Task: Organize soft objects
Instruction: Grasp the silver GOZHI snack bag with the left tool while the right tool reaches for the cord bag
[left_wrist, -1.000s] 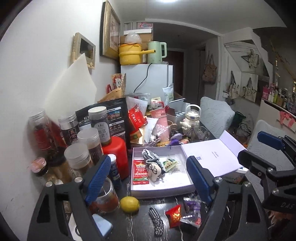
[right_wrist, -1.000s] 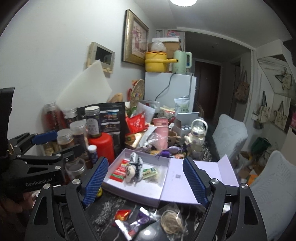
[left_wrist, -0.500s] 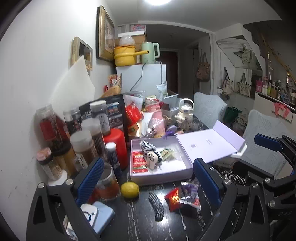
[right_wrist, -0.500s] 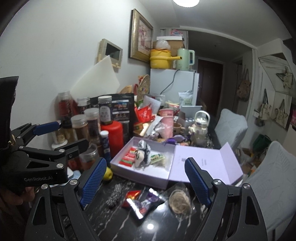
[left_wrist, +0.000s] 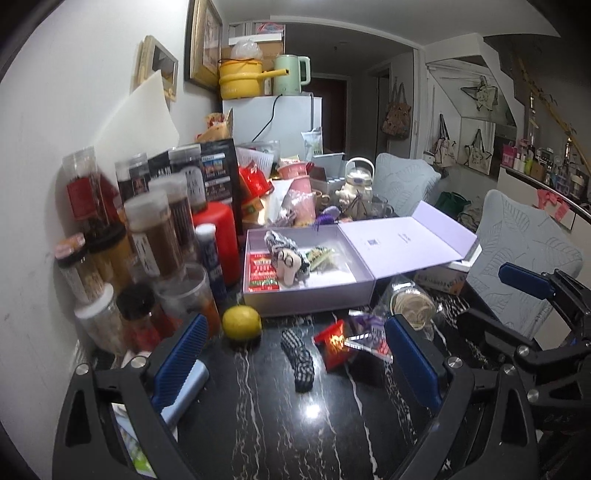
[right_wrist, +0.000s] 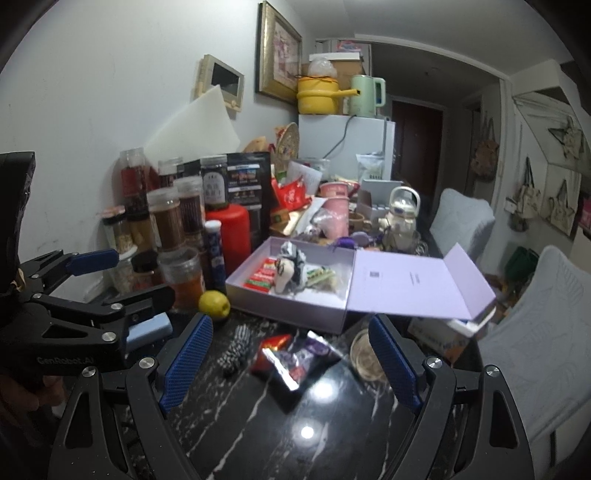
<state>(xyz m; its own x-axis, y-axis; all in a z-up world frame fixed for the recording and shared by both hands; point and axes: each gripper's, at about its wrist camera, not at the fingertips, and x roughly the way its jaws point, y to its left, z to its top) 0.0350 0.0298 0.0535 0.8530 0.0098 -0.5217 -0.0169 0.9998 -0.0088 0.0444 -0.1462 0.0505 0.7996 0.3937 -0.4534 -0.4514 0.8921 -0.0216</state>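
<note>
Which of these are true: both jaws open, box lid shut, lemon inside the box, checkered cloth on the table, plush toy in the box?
1. Both the left gripper and the right gripper have open jaws, holding nothing. True.
2. The lavender box is closed. False: its lid lies folded open.
3. The lemon sits in the box. False: it rests on the black table in front.
4. The checkered cloth lies on the table. True.
5. A plush toy is in the box. True.

Lived-in home, cramped dining corner: white fridge (left_wrist: 275, 118) topped with yellow pot (left_wrist: 240, 78) and kettle (left_wrist: 291, 75), framed picture (right_wrist: 279, 57), tote bags (left_wrist: 476, 151) on wall, cluttered black marble table (left_wrist: 288, 413).
</note>
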